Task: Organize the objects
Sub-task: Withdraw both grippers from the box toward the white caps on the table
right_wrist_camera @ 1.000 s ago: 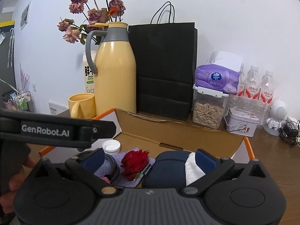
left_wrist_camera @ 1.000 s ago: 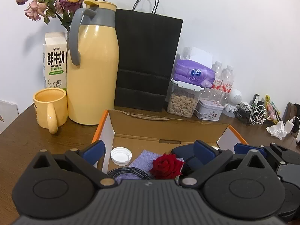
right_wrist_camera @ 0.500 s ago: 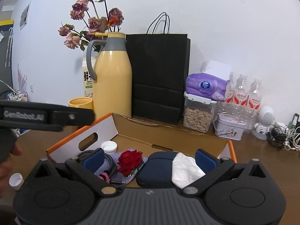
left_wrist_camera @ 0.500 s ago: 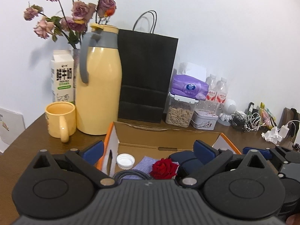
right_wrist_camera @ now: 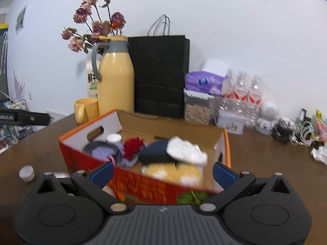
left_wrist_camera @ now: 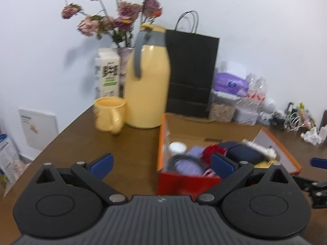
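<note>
Small white cap (right_wrist_camera: 26,173): loose item, resting on the brown desk (right_wrist_camera: 265,153) outside the box (right_wrist_camera: 143,185), off the box's near-left corner in the right wrist view. Round, so no long axis to align with; it can be taken from any side. It is judged the last stray item left to put away.

Box: orange-and-red cardboard, open-topped, on the desk. Contents, blurred: a white lid (right_wrist_camera: 114,138), a coiled dark cable (right_wrist_camera: 101,146), a red rose (right_wrist_camera: 132,146), a navy pouch (right_wrist_camera: 157,153), a white cloth (right_wrist_camera: 187,150), something yellow (right_wrist_camera: 173,172).

Right tongs (right_wrist_camera: 162,170): spread wide, empty, facing the box's near wall; the cap lies to their left and slightly ahead, well apart.

Left tongs (left_wrist_camera: 161,162): also spread wide and empty, standing left of the box; the cap does not show in their view. Part of their housing (right_wrist_camera: 24,118) enters the right view above the cap, so the left tongs are judged nearer.

Behind: yellow jug (right_wrist_camera: 115,77), mug (right_wrist_camera: 85,109), black bag (right_wrist_camera: 159,73).
</note>
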A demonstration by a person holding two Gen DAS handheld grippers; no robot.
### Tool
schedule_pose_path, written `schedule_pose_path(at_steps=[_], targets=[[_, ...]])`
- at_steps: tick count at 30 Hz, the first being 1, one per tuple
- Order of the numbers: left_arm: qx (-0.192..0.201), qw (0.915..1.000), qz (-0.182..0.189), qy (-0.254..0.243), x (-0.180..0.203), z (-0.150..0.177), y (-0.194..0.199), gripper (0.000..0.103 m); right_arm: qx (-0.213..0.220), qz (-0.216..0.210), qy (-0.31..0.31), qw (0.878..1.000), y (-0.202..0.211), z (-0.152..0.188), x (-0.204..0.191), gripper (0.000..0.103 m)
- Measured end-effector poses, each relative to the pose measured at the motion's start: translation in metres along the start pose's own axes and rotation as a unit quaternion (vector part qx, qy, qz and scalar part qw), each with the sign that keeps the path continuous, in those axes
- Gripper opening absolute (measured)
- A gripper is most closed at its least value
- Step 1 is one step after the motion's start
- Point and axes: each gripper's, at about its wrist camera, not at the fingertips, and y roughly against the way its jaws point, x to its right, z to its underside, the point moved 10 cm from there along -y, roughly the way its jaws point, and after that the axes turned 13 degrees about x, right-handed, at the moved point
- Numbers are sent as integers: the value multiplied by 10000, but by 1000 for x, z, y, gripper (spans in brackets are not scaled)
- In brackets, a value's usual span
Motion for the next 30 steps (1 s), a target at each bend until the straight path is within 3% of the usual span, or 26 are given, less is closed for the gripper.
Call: schedule_pose_path(at_steps=[9, 17, 19, 22, 26, 30], targets=[[-328, 9981, -509, -65, -50, 29, 28, 103, -548, 259, -62, 9981, 27, 51, 24, 103], [-600, 9960, -660, -109, -67, 53, 38, 103, -974, 269, -128, 9948, 24, 85, 26, 103], [-667, 9954, -679, -106, -70, 58, 39, 103, -1027, 257, -128, 9943, 20, 88, 26, 98], [-791, 9944, -696, -119, -74, 67, 38, 103, -1194, 106, -148, 9927, 12, 96, 23, 70], [-880, 9931, -748, -185, -79, 72, 37, 103, -1230, 20, -135, 9923, 3, 97, 21, 66], [-921, 9927, -763, -178, -80, 75, 36, 103, -1151, -136, -248, 9929, 0, 96, 18, 39]])
